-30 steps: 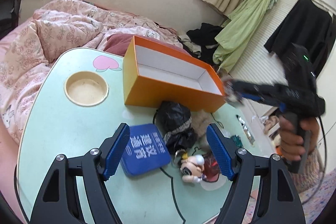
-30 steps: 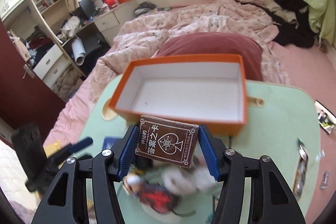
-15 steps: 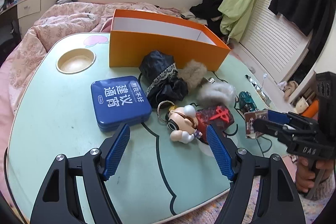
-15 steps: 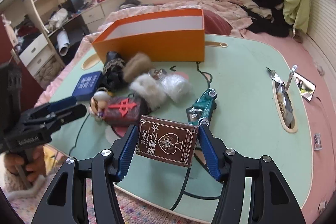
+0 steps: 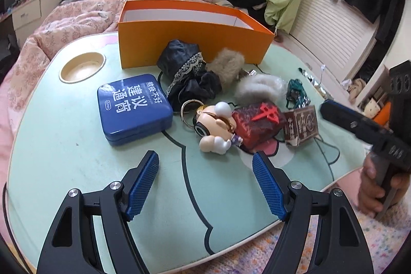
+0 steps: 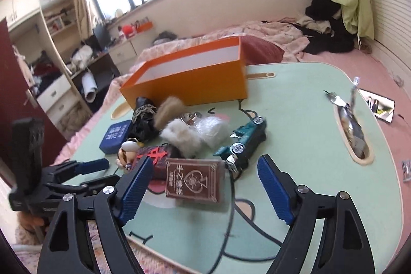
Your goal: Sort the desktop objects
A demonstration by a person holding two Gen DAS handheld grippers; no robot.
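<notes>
A brown card box lies on the green table just ahead of my open, empty right gripper; it also shows in the left wrist view. Beside it lie a red pouch, a doll keychain, a teal toy car, fur balls, black cloth and a blue tin. An open orange box stands behind them. My left gripper is open and empty above the table's near edge.
A round cup recess sits at the table's left. A slot with foil wrappers and a photo are at the right. A pink bed lies behind the table, and a rug lies below it.
My right gripper has opened and let go of the card box, which now lies on the table. My left gripper has drawn back slightly toward the near edge.
</notes>
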